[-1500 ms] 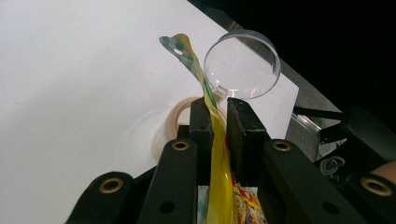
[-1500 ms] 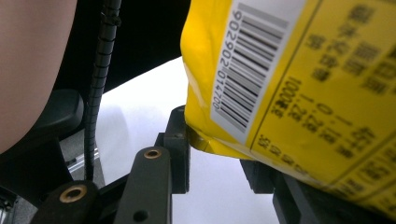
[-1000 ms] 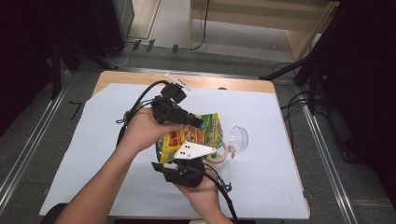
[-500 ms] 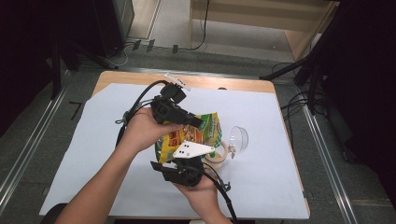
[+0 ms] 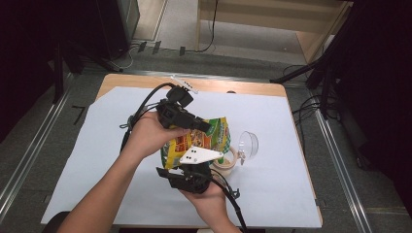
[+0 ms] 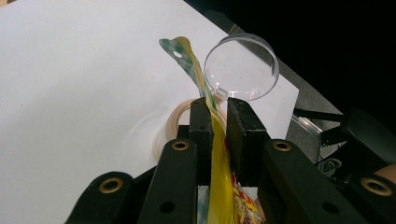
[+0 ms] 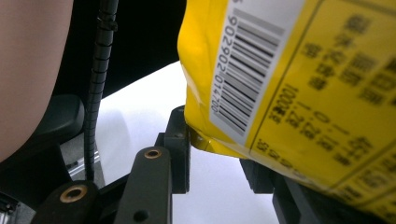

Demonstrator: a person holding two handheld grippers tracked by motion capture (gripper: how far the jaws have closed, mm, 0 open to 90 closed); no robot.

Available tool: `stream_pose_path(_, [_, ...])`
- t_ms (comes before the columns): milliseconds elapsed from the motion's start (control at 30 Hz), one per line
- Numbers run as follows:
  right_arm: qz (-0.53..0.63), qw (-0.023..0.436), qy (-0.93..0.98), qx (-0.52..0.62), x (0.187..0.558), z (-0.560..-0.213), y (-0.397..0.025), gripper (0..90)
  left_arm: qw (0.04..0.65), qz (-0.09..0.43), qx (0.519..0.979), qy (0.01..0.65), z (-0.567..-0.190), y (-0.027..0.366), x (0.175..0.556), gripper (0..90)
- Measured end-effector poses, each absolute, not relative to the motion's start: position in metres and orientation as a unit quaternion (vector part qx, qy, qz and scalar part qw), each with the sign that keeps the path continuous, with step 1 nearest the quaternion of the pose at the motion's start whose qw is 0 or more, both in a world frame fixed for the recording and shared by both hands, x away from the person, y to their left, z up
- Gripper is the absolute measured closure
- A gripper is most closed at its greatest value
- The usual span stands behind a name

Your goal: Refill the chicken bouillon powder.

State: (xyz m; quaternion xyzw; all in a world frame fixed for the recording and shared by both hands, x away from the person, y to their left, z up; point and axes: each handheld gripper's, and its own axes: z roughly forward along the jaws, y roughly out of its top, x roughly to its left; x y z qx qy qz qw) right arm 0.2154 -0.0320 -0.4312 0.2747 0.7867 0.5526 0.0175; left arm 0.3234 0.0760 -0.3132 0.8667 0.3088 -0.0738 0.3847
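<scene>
White sheeting (image 5: 97, 160) covers the table. Left gripper (image 6: 215, 109) clamps the yellow snack bag (image 6: 219, 158) edge; right gripper (image 7: 219, 158) grips its lower corner. Clear cup (image 5: 248, 143) lies beside.

The snack bag (image 5: 201, 138) is glossy yellow plastic film with smooth printed faces and a white barcode patch. The cup (image 5: 248, 143) beside it is clear, shiny plastic. The surface (image 5: 291, 184) wears a matt white sheet, with bare pale wood at its far edge. Both tools look like matt black plastic with brass-coloured rivets; a ribbed black cable (image 7: 100, 70) trails nearby.
</scene>
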Motion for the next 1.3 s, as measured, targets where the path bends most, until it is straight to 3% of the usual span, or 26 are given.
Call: stream_pose_path(1300, [0.553,0.022,0.786,0.275,0.215,-0.436,-0.033,68.9,0.387,-0.064,0.87,0.299,-0.308,0.073,0.314,81.6])
